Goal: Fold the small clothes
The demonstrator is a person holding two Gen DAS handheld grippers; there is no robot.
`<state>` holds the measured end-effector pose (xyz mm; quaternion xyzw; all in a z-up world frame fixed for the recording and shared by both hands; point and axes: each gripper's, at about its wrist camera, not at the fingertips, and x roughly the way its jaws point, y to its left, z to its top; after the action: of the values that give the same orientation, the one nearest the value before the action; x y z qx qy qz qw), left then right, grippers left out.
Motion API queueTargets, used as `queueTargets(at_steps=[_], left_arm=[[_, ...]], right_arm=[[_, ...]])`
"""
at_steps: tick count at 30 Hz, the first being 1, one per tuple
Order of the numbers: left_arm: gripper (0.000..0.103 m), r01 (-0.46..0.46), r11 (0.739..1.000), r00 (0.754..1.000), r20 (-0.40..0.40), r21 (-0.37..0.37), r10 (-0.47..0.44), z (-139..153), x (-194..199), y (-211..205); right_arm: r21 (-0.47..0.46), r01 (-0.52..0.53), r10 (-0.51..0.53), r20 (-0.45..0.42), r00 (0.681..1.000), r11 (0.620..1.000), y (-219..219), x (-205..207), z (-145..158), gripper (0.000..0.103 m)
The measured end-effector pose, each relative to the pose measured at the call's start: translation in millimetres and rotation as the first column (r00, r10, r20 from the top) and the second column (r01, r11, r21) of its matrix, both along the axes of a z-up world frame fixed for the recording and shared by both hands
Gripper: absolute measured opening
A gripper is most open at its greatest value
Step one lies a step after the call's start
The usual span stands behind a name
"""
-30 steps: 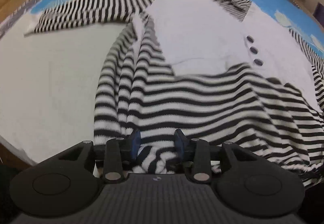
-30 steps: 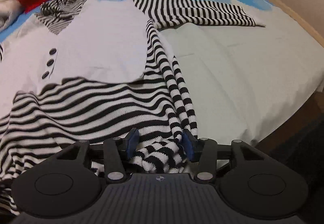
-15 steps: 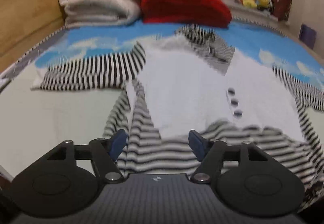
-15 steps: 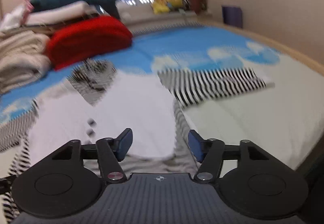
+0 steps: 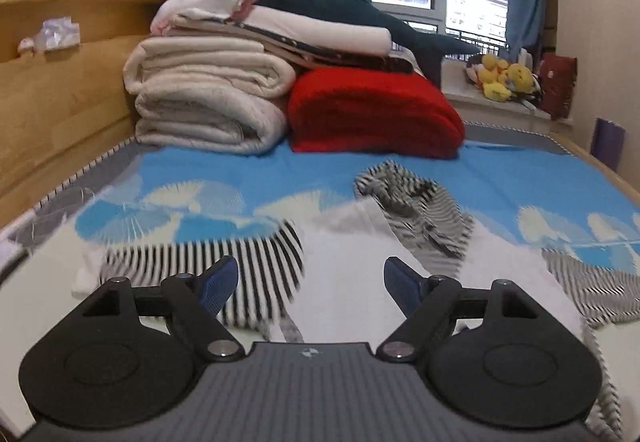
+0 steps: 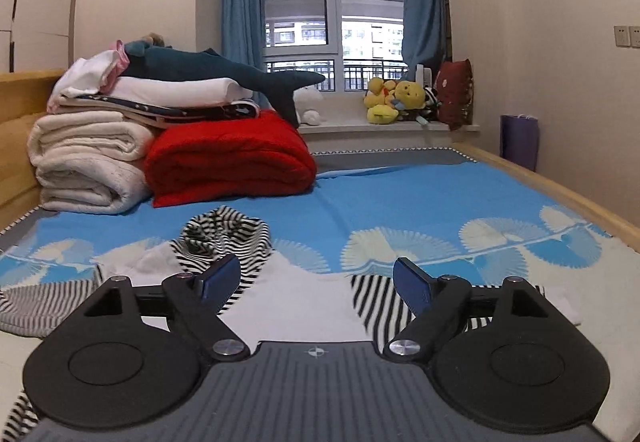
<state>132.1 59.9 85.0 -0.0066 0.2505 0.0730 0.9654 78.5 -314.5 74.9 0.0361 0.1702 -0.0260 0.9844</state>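
Observation:
A small white top with black-and-white striped sleeves and hood [image 5: 352,282] lies flat on the blue and white bedspread [image 5: 240,170]; it also shows in the right wrist view [image 6: 304,298]. Its striped hood [image 6: 224,238] points toward the pillows. One striped sleeve [image 5: 208,262] stretches left, the other [image 6: 384,306] right. My left gripper [image 5: 310,278] is open and empty, raised above the top. My right gripper [image 6: 316,278] is open and empty, also raised above it. The top's lower part is hidden behind both grippers.
Folded cream blankets [image 5: 208,98], a red blanket [image 5: 372,114] and a plush shark [image 6: 224,70] are stacked at the head of the bed. A wooden bed frame [image 5: 60,82] runs along the left. Plush toys [image 6: 392,98] sit on the windowsill.
Both grippers let go of the striped hem, opened, and lifted and tilted up from the garment. The views now look level across the bed toward the window.

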Motion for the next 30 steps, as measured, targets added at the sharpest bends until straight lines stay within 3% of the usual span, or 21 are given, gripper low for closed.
queueTargets(at_steps=[3,5,6,9,12,13,14,17,19,22,25,28,30], left_arm=[[0.082,0.042,0.997,0.999,0.019,0.057,-0.043,1,36,18],[0.076,0.046,0.995,0.999,0.007,0.091,-0.047,-11,59,36],[0.068,0.036,0.995,0.999,-0.022,0.093,-0.034,-20,71,49],[0.054,0.001,0.999,0.996,-0.086,0.049,0.003,-55,90,87],[0.04,-0.097,0.995,0.965,-0.247,-0.016,0.09,-91,109,126],[0.04,-0.143,0.987,0.958,-0.262,-0.076,0.119,-97,114,143],[0.04,-0.176,0.975,0.953,-0.27,-0.134,0.135,-101,119,158],[0.041,-0.293,0.936,0.923,-0.313,-0.195,0.224,-114,132,196],[0.043,-0.388,0.889,0.89,-0.349,-0.245,0.292,-125,136,225],[0.046,-0.515,0.793,0.836,-0.394,-0.325,0.382,-140,135,267],[0.05,-0.596,0.723,0.787,-0.429,-0.348,0.443,-155,139,298],[0.051,-0.641,0.675,0.757,-0.442,-0.365,0.481,-165,136,316],[0.051,-0.656,0.66,0.745,-0.451,-0.366,0.491,-169,137,323]], right_arm=[[0.005,0.037,-0.036,-0.055,0.998,0.999,1,10,-18,0.084],[0.041,0.048,-0.045,-0.081,0.996,0.998,3,16,-25,0.084],[0.038,0.05,-0.046,-0.09,0.995,0.998,5,20,-28,0.084],[0.023,0.04,-0.037,-0.11,0.993,0.999,12,30,-35,0.081],[0.04,0.031,-0.026,-0.131,0.991,0.999,14,36,-37,0.068],[0.047,0.028,-0.021,-0.14,0.99,0.999,14,37,-38,0.06],[0.054,0.022,-0.014,-0.147,0.989,0.998,15,39,-39,0.051],[0.059,0.011,-0.001,-0.167,0.986,0.998,17,44,-43,0.04],[0.061,0.005,0.006,-0.184,0.983,0.998,18,48,-47,0.039],[0.057,-0.008,0.02,-0.202,0.979,0.998,20,52,-49,0.039],[0.052,-0.02,0.03,-0.22,0.975,0.998,21,55,-52,0.039],[0.052,-0.023,0.034,-0.244,0.969,0.998,20,59,-56,0.039],[0.043,-0.018,0.028,-0.253,0.967,0.999,20,61,-58,0.039]])
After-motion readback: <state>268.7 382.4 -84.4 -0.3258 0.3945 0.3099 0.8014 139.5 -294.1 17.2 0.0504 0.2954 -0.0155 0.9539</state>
